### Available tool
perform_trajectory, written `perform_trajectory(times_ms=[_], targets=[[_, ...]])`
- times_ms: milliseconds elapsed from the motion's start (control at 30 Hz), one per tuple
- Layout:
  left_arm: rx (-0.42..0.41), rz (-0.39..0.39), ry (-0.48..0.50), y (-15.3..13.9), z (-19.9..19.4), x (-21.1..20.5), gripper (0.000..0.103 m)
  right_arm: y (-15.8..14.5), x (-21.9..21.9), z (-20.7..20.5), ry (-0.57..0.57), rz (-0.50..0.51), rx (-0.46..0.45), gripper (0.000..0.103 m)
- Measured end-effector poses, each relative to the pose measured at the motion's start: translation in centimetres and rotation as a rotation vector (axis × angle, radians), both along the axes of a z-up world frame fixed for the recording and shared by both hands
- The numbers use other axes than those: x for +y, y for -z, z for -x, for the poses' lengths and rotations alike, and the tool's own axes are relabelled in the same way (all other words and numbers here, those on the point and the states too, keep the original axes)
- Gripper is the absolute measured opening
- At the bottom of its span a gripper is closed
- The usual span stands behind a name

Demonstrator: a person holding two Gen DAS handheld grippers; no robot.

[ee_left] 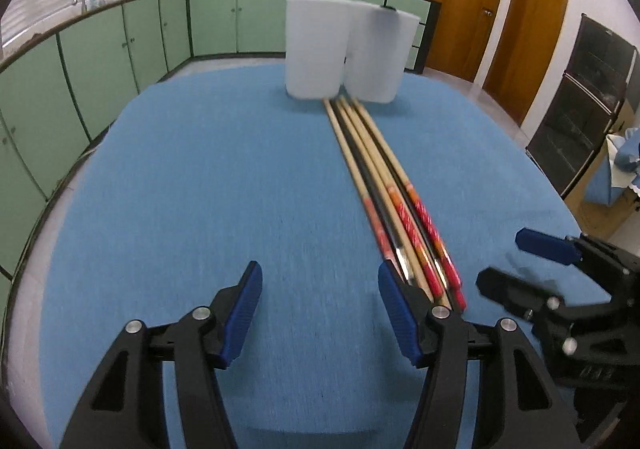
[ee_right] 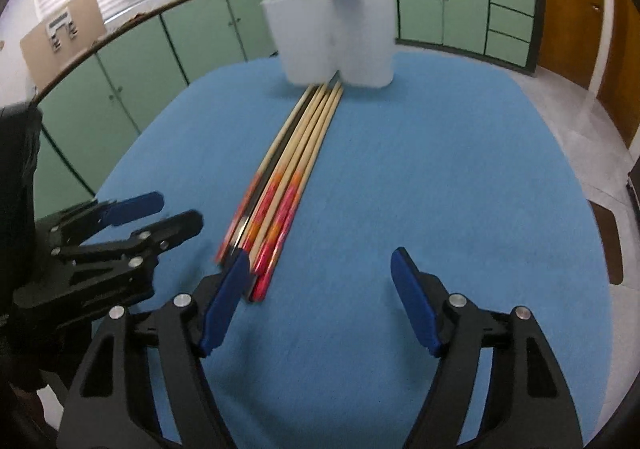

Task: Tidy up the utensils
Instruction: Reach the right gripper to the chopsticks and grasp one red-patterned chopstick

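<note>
- The worktop (ee_left: pixel 200 169), covered in blue cloth, fills the middle of both views; its rounded edge shows along the left side of the left wrist view and along the right side of the right wrist view, with green cabinets (ee_left: pixel 100 49) beyond it.
- Wide bare cloth lies left of the chopsticks (ee_left: pixel 384 177) in the left wrist view and to their right in the right wrist view.
- The chopsticks lie flat in a tight parallel bundle. Their long axis runs from the lower part of each frame up toward the top centre; the plain tan tips point at the two white containers (ee_left: pixel 316 45), and the red and orange patterned ends lie nearest the cameras.
- The two white containers stand upright side by side at the far end of the worktop, touching or nearly so, with the chopstick tips reaching their bases.
- Left gripper (ee_left: pixel 320 313): fingers (ee_left: pixel 244 313) spread well apart over bare cloth, holding nothing; its right finger sits just beside the bundle's patterned ends.
- Right gripper (ee_right: pixel 320 301): fingers (ee_right: pixel 416 305) spread wide, holding nothing; its left finger overlaps the bundle's near end in the frame.
- No writing is readable; the frames are blurred.
</note>
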State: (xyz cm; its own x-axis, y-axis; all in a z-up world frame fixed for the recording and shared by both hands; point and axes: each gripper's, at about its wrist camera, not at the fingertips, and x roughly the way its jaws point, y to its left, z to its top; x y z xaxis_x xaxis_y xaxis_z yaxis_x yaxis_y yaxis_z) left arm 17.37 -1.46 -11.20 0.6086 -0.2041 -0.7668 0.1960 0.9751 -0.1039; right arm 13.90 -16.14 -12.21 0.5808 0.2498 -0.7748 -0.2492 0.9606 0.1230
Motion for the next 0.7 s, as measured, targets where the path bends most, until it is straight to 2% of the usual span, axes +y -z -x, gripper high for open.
perform_trajectory(times_ms=[133,400,633,700], targets=[[0.007,0.01,-0.023,0.5,0.5,0.3,0.059,0.6,1.1,0.2,-0.003,0.034,0.018,0.067],[-0.004,0.003,-0.04,0.5,0.9,0.2,0.059,0.6,2.6,0.1,-0.013,0.09,-0.01,0.066],[-0.006,-0.006,-0.04,0.5,0.9,0.2,0.059,0.4,-0.3,-0.1,0.078,0.112,-0.016,0.06],[-0.006,-0.011,-0.04,0.6,0.7,0.1,0.059,0.3,-0.9,-0.1,0.086,0.085,-0.02,0.06]])
